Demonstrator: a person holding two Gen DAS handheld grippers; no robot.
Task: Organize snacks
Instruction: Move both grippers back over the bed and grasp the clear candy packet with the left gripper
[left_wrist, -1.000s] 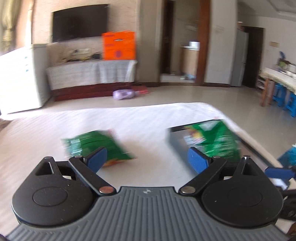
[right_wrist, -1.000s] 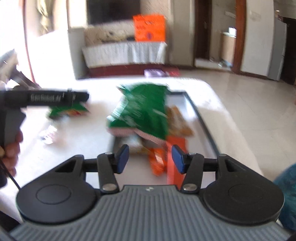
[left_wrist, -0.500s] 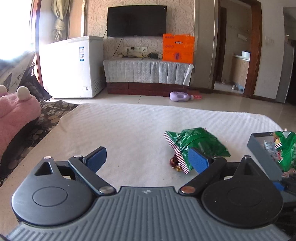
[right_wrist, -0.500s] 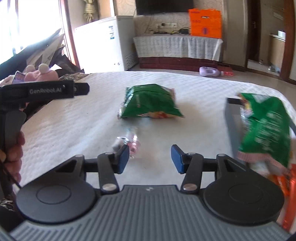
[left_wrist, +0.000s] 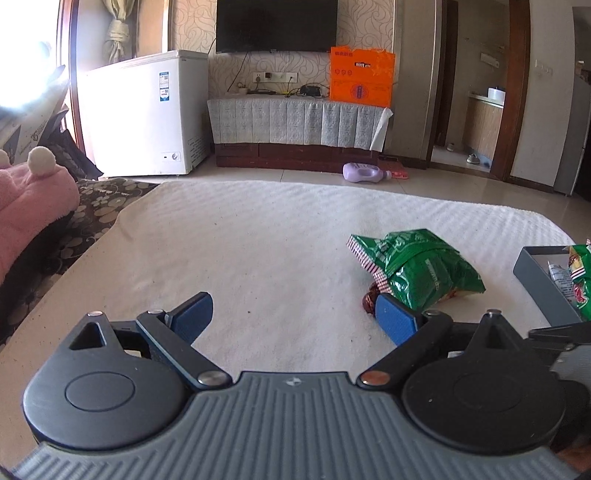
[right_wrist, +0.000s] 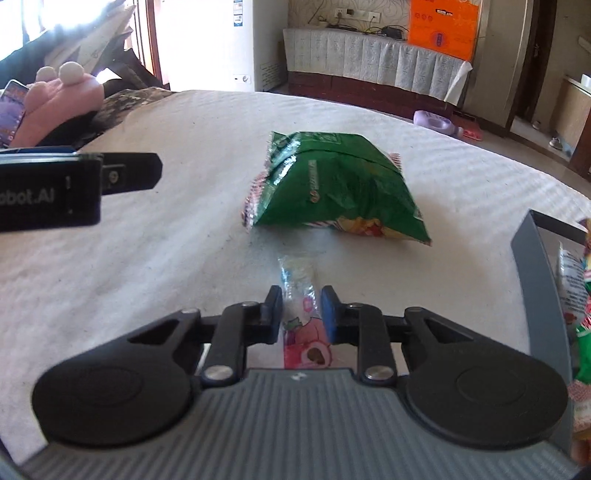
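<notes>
Right gripper (right_wrist: 300, 310), nearest in its own view: jaws drawn in narrow, pads pressed on either side of a small candy packet (right_wrist: 301, 328), pink and clear wrapper with fruit print. The log's closing figure has bottomed out, so I read this as a completed pinch. The packet's long axis runs straight ahead along the fingers, near end tucked under the gripper body, far clear end poking out past the tips onto the white tablecloth (right_wrist: 166, 266). Whether it is lifted or flat on the cloth, cannot tell.

Just beyond the packet's far end: green chip bag (right_wrist: 340, 188), puffed, long axis lying left to right across the view, apart from the packet by a strip of cloth.

Right edge, near: grey tray (right_wrist: 535, 280) with snacks already in it. It lies to the right of the held packet and close. Judgement: the coming move is a short carry to the right, over the tray wall, then release.

Left gripper (left_wrist: 295, 314): jaws wide, nothing between them, over bare cloth. In its view the chip bag (left_wrist: 417, 266) sits ahead and to the right, a small dark-red candy (left_wrist: 369, 301) touching its near edge, the tray (left_wrist: 546, 284) further right. The left gripper is the freer one for the chip bag; it would need to swing right.
</notes>
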